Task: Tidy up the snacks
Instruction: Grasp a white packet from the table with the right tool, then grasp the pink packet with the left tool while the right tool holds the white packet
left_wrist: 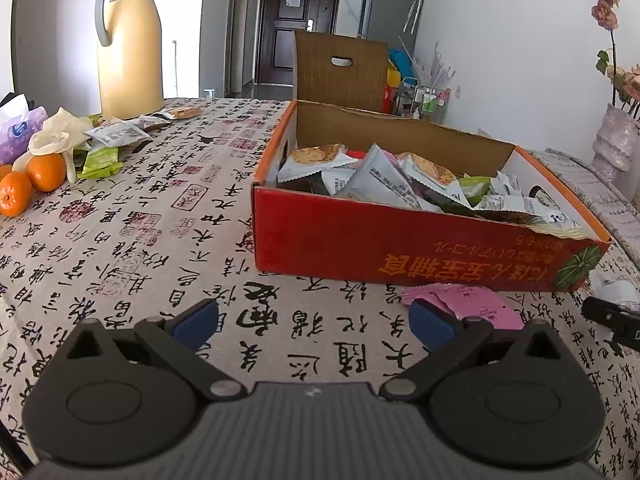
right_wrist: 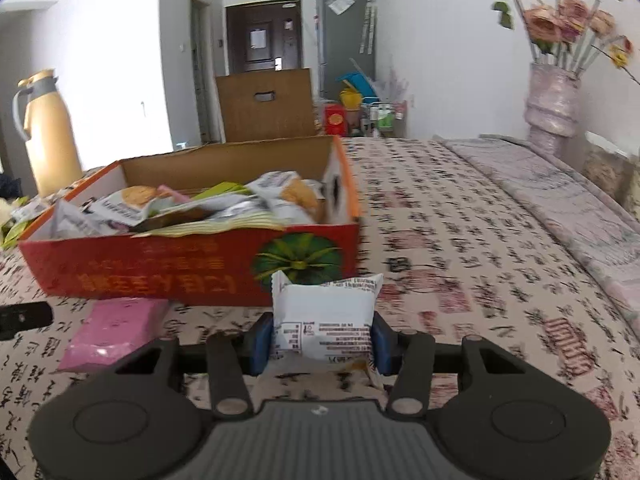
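Right gripper point(right_wrist: 323, 336): bottom centre of the right wrist view, blue pads pressed on both sides of a white snack packet point(right_wrist: 326, 314), so it's gripping that one.

White snack packet: standing up between the pads, printed side toward the camera, just in front of the box's red front wall and the green pumpkin picture on it.

Left gripper point(left_wrist: 314, 326): bottom of the left wrist view, fingers spread wide, nothing between them, just tablecloth showing in the gap.

Red cardboard box point(left_wrist: 360, 248): centre right of the left view, sitting on the table, back flap up, already stuffed with a jumble of snack packets point(left_wrist: 380, 178), mostly white and grey, a couple green.

Pink packets point(left_wrist: 476, 302): flat on the cloth right against the box's front wall, just beyond the left gripper's right finger; in the right view they show at lower left.

Loose snacks point(left_wrist: 108, 148): still out on the table at the left of the left view, green and white ones, next to some oranges point(left_wrist: 30, 184) and a pale glove point(left_wrist: 60, 136).

Thermos jug point(left_wrist: 128, 44): upper left, tan with a grey handle, behind that pile.

Table point(left_wrist: 140, 240): covered in a calligraphy-print cloth.

Flower vase point(right_wrist: 554, 100): upper right in the right view, far side of the table.
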`<state>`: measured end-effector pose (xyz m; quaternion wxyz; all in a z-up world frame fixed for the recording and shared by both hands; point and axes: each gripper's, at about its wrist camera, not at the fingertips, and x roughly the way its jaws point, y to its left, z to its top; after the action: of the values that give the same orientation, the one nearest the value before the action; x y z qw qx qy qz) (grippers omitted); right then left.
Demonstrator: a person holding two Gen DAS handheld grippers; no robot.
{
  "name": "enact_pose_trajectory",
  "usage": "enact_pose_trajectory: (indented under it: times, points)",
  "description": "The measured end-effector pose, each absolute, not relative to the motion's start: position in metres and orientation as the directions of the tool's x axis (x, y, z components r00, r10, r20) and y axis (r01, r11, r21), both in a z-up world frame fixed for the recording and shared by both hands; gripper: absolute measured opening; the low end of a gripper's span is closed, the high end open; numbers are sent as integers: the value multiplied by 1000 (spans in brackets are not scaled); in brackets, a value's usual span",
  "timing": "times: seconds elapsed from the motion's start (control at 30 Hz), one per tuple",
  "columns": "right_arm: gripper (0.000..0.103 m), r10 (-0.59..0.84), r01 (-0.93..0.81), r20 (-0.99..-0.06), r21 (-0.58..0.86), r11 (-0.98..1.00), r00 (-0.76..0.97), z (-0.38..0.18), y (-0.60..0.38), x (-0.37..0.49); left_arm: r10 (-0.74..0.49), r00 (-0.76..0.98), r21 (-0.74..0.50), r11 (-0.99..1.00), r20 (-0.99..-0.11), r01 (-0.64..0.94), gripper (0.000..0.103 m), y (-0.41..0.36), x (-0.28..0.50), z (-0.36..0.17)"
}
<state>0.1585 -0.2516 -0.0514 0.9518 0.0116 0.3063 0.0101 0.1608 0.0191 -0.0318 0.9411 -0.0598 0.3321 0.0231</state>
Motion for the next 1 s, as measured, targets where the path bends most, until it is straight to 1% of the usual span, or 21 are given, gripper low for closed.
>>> enact_pose_trajectory:
  times: [0.2, 0.33, 0.43, 0.5, 0.63, 0.9, 1.0]
  points:
    - [48, 20, 12, -559, 52, 999, 829, -60, -264, 153, -33, 766, -105, 993, -642, -45, 103, -1, 160, -16]
    - [48, 17, 5, -542, 40, 999, 840, -64, -260, 150, -41, 764, -79, 997, -644, -13, 103, -27, 163, -9]
    - [49, 32, -2, -531, 57, 998, 846, -63, -262, 146, -42, 750, -65, 998, -661, -1, 103, -48, 171, -8]
    - [49, 40, -5, -528, 67, 998, 848, -62, -263, 147, -29, 737, -56, 998, -675, -12, 103, -59, 177, -10]
    - [49, 50, -12, -520, 75, 997, 852, -62, -264, 146, -26, 714, -80, 996, -699, -43, 103, -71, 186, -17]
    - [49, 64, -25, -516, 83, 996, 854, -62, -264, 145, 25, 674, -45, 995, -738, -86, 103, -83, 195, -36]
    - [49, 67, -28, -515, 83, 996, 855, -62, -264, 145, 25, 668, -39, 996, -743, -81, 103, -84, 196, -39]
